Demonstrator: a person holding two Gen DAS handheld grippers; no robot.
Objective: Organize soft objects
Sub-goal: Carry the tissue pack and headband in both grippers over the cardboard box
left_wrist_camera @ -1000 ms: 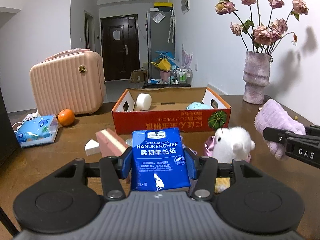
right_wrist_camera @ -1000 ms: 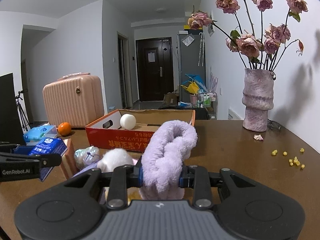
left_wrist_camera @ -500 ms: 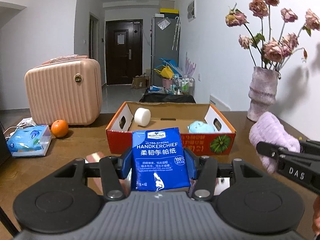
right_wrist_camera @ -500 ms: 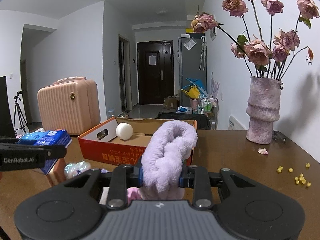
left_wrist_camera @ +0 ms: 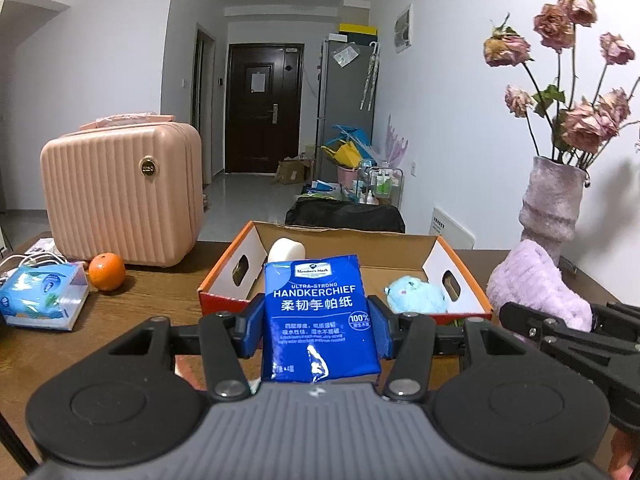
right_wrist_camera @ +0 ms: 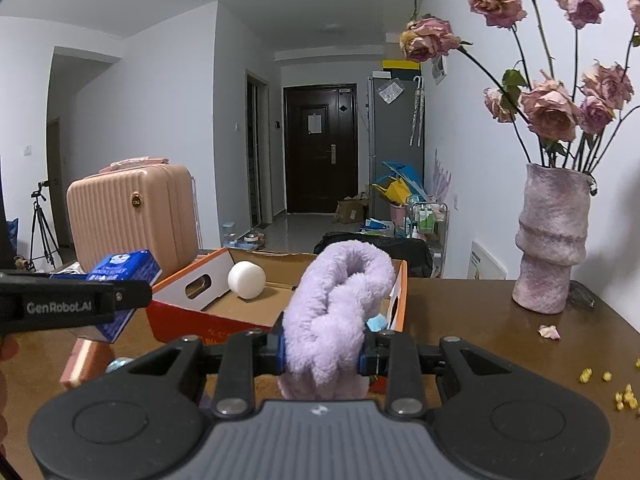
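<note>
My left gripper [left_wrist_camera: 318,330] is shut on a blue handkerchief tissue pack [left_wrist_camera: 318,316], held upright just before the near wall of an orange cardboard box [left_wrist_camera: 224,276]. Inside the box lie a white foam ball [left_wrist_camera: 285,249] and a light blue plush toy [left_wrist_camera: 416,295]. My right gripper [right_wrist_camera: 324,350] is shut on a fluffy lilac towel [right_wrist_camera: 336,304], raised in front of the box's right end [right_wrist_camera: 402,292]. The left wrist view shows that towel [left_wrist_camera: 536,284] at the right; the right wrist view shows the tissue pack [right_wrist_camera: 124,272] at the left.
A pink hard-shell case [left_wrist_camera: 120,192], an orange [left_wrist_camera: 106,271] and a wet-wipes pack [left_wrist_camera: 42,300] stand left of the box. A lilac vase [right_wrist_camera: 550,240] with dried roses stands at the right. Yellow crumbs [right_wrist_camera: 624,394] and a petal [right_wrist_camera: 548,331] lie on the brown table [right_wrist_camera: 480,320].
Both grippers have carried their loads forward and a little up toward the box. The white plush and pink block on the table have dropped out of the left view.
</note>
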